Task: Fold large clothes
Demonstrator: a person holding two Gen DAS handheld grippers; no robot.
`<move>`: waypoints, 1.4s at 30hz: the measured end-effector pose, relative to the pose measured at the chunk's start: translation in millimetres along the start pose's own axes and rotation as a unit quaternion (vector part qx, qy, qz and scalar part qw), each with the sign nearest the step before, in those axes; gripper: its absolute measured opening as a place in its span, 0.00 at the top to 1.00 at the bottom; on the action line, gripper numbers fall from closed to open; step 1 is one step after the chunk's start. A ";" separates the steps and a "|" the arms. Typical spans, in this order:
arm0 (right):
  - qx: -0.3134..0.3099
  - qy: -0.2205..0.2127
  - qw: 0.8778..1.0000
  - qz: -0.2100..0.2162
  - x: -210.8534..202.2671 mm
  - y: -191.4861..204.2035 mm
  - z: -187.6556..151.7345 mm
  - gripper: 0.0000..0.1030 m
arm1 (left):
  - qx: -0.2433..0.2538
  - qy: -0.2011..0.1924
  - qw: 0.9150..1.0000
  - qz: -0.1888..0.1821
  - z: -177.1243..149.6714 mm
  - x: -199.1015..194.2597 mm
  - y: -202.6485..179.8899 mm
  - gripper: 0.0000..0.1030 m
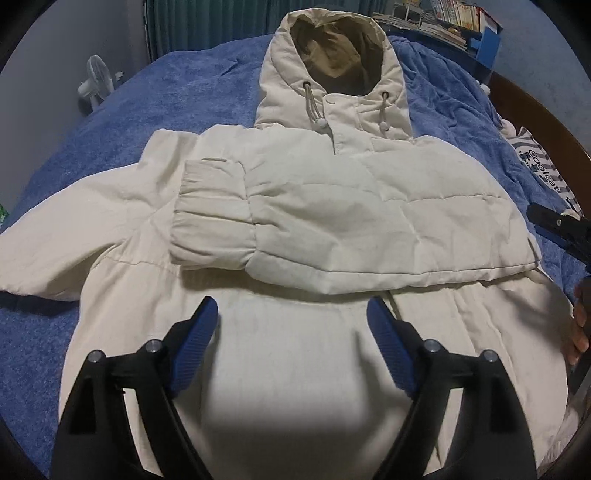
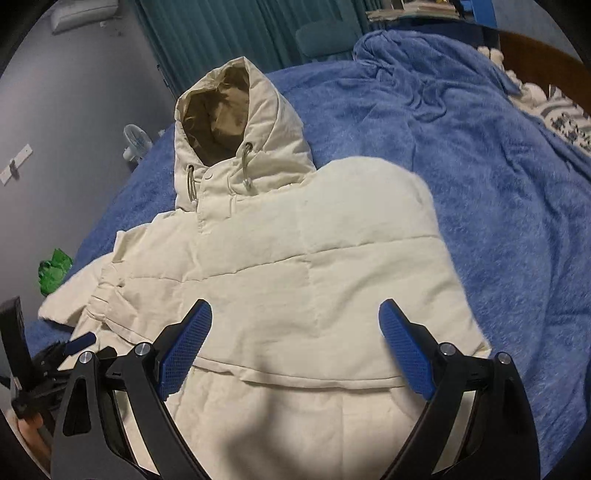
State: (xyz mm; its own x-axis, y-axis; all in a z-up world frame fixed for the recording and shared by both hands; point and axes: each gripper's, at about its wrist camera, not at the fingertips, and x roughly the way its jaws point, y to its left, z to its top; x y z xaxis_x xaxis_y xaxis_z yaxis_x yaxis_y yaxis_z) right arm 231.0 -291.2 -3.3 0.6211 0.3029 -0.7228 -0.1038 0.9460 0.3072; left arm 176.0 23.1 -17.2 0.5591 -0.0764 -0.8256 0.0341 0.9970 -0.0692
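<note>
Your jacket (image 1: 295,206) lies face up on the blue blanket (image 1: 110,129), hood (image 1: 332,70) pointing away from you toward the curtain (image 2: 221,33). One sleeve (image 1: 332,229) is folded across the chest, its elastic cuff (image 1: 210,229) resting near the middle of the body; the other sleeve (image 1: 55,251) lies spread out to the side on the blanket. Your left gripper (image 1: 291,347) hangs over the lower front of the jacket with its jaws spread wide and nothing between the blue pads (image 1: 194,349). Your right gripper (image 2: 295,347) is also spread wide and empty, over the folded sleeve's lower edge. A small fan (image 1: 96,79) stands beyond the bed.
</note>
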 end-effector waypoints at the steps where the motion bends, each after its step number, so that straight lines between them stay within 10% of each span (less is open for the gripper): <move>1: 0.003 0.002 1.000 0.001 0.9 0.2 -0.3 0.14 | -0.013 -0.005 1.000 0.002 1.9 -0.5 5.0 0.23; 7: -0.016 0.007 1.000 -0.006 6.3 7.8 -4.5 0.14 | -0.115 0.000 0.992 -0.045 24.1 25.9 41.3 0.24; 10: -0.026 0.012 1.000 -0.011 9.6 11.4 -7.0 0.14 | -0.132 0.010 0.989 -0.069 27.7 39.1 47.6 0.69; 14: -0.037 0.015 0.999 -0.014 11.8 14.2 -9.3 0.14 | -0.073 -0.013 0.997 -0.024 32.3 29.5 29.3 0.77; 17: -0.038 0.014 0.999 -0.014 11.7 14.0 -9.8 0.14 | -0.028 -0.058 0.997 0.033 39.3 10.2 17.0 0.77; 26: -0.032 0.044 0.998 -0.026 29.4 8.2 -15.5 0.14 | -0.053 0.005 0.998 0.039 31.5 34.8 34.0 0.60; 36: -0.045 0.040 0.997 -0.040 35.0 13.4 -16.8 0.13 | -0.036 -0.122 0.989 0.072 42.6 -23.2 20.9 0.27; 42: -0.055 0.054 0.996 -0.050 45.4 14.0 -21.2 0.10 | -0.015 -0.049 0.998 0.046 52.6 23.9 0.3 0.25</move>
State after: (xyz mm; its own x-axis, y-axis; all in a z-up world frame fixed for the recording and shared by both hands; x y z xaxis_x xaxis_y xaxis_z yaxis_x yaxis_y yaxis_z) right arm 241.3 -261.8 -44.9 0.5466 0.2120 -0.8101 -0.1347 0.9771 0.1647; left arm 232.9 22.1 -7.5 0.6365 0.0192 -0.7711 -0.0458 0.9989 -0.0130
